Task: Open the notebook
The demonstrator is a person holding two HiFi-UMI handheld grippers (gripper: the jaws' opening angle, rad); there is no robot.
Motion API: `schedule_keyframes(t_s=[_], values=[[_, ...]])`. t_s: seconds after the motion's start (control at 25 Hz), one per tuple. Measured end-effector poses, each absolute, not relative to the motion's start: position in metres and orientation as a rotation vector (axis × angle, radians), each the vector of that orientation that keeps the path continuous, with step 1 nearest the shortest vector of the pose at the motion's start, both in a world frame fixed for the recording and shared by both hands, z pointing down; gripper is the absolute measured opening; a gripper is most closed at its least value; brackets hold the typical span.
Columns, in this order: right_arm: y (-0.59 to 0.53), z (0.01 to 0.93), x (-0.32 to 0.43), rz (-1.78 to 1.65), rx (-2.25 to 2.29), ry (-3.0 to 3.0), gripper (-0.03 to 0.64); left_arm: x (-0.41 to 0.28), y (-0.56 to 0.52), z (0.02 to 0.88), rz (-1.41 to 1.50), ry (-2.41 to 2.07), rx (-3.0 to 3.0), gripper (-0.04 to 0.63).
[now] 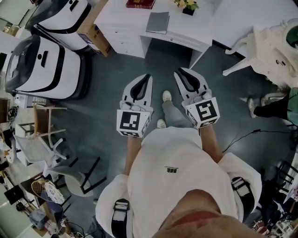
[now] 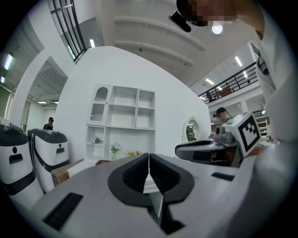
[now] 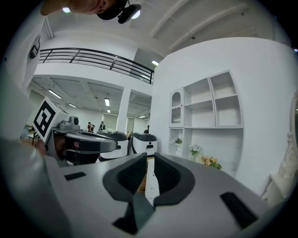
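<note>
Grey and closed, the notebook [image 1: 158,22] lies flat on the white desk [image 1: 121,18], near its front edge, between a red book [image 1: 140,3] and some flowers [image 1: 186,4] further back. Its long axis runs away from the person, nearly straight up the head view, with the near end leaning slightly left. Which side holds the spine cannot be told. Both grippers are held level over the dark floor, well short of the desk and pointing towards it. The left gripper [image 1: 145,77] has its jaws together at the tips, with nothing in them. The right gripper [image 1: 179,71] has its jaws a narrow slit apart, also empty.
</note>
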State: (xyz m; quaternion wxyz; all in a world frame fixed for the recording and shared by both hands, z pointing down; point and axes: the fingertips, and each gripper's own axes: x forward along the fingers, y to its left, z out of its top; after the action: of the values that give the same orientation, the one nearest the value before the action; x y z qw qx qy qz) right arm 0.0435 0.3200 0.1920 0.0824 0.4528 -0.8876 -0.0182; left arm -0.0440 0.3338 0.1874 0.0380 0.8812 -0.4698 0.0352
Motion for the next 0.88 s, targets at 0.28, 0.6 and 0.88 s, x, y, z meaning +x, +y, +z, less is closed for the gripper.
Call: schedule_keyframes(t_s=[0.28,0.6,0.88], values=[[0.275,0.199,0.045,-0.025,1.347,-2.650,0.031,-0.040,0.290,0.192,0.117,-1.431,2.695,0.000],[0.217,0.207,0.049,0.011,1.318,-2.647,0.031,-0.039,0.231,0.198,0.137,-1.446,2.664,0.000],[0.160,0.211,0.059,0.037,1.285,-2.654,0.031,-0.028,0.176,0.204,0.160,-1.451,2.635,0.000]])
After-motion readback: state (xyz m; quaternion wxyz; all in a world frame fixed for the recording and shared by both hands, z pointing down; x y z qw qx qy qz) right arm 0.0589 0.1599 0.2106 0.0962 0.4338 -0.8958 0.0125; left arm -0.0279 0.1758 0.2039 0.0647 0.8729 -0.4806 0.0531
